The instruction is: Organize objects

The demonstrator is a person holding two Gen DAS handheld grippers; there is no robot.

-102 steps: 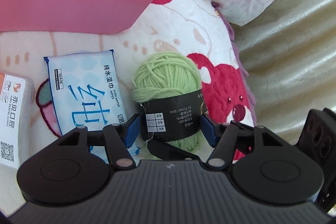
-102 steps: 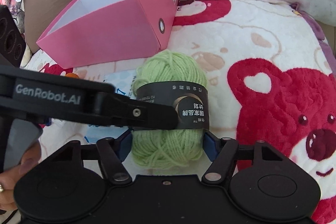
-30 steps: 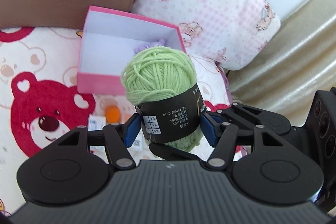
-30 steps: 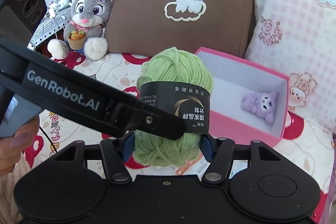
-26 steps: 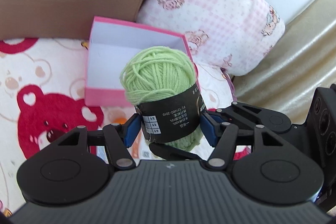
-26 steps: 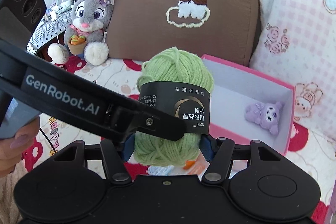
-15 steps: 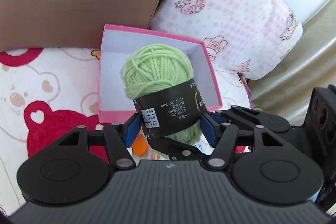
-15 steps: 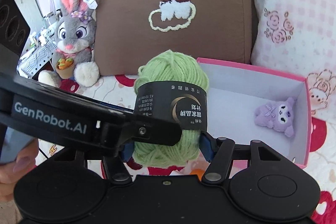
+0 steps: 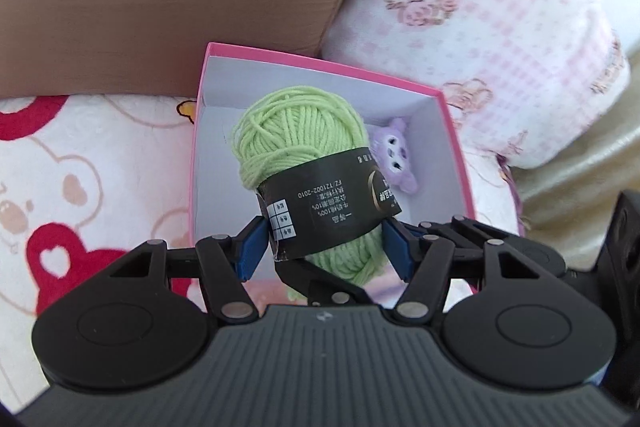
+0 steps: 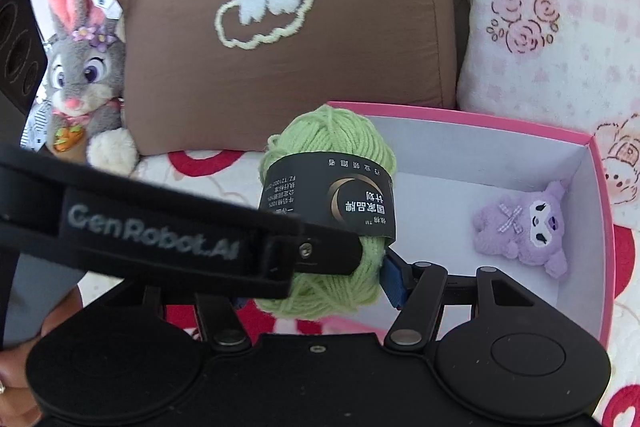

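You hold the green yarn ball (image 9: 304, 147) with both grippers: your left gripper (image 9: 324, 247) and your right gripper (image 10: 320, 275) each clamp its black paper band from 2 sides. The ball hangs in the air over the pink box (image 10: 600, 219), above its left part. Inside the box, at the right, lies 1 purple plush toy (image 10: 520, 227). Behind stand a brown pillow (image 10: 320, 47) and a rabbit plush (image 10: 84, 59).
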